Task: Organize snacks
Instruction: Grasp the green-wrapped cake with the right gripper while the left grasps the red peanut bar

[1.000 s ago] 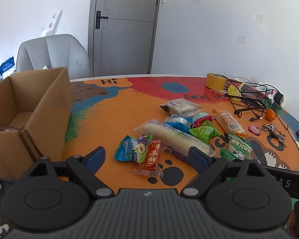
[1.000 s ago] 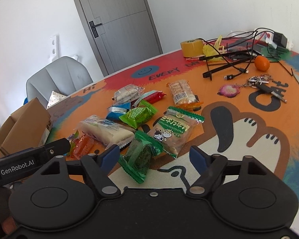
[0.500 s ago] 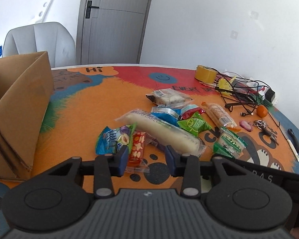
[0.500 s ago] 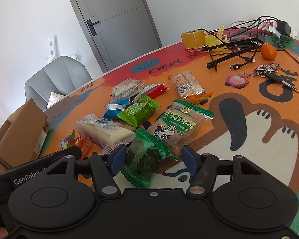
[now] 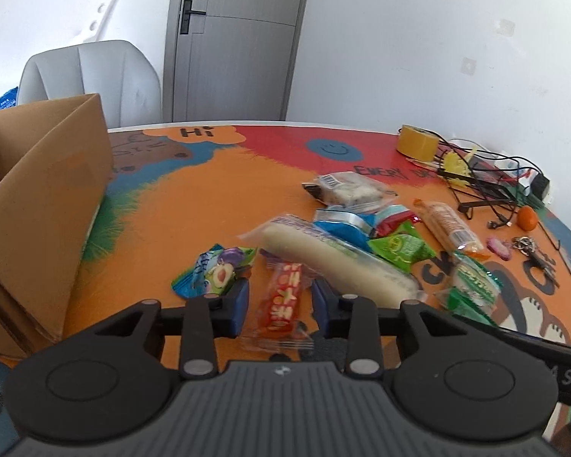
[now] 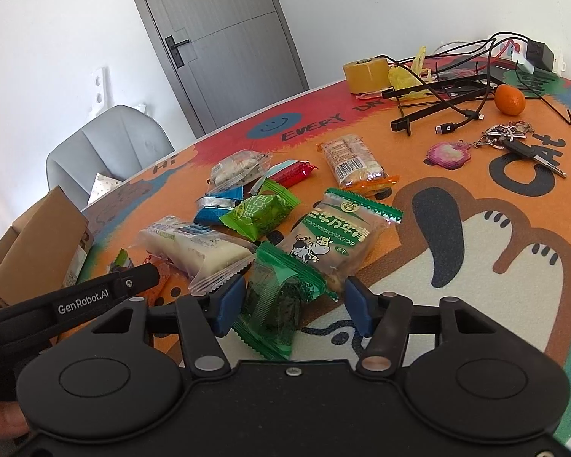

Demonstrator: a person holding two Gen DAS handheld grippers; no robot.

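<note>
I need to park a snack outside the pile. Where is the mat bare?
Bare orange mat lies between the cardboard box and the snack pile. The white paw print below the keys is free too. The cables by the tape roll crowd that far corner.

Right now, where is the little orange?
In the right wrist view, the orange sits at the far right of the mat, beside the black cables, just beyond the keys.
</note>
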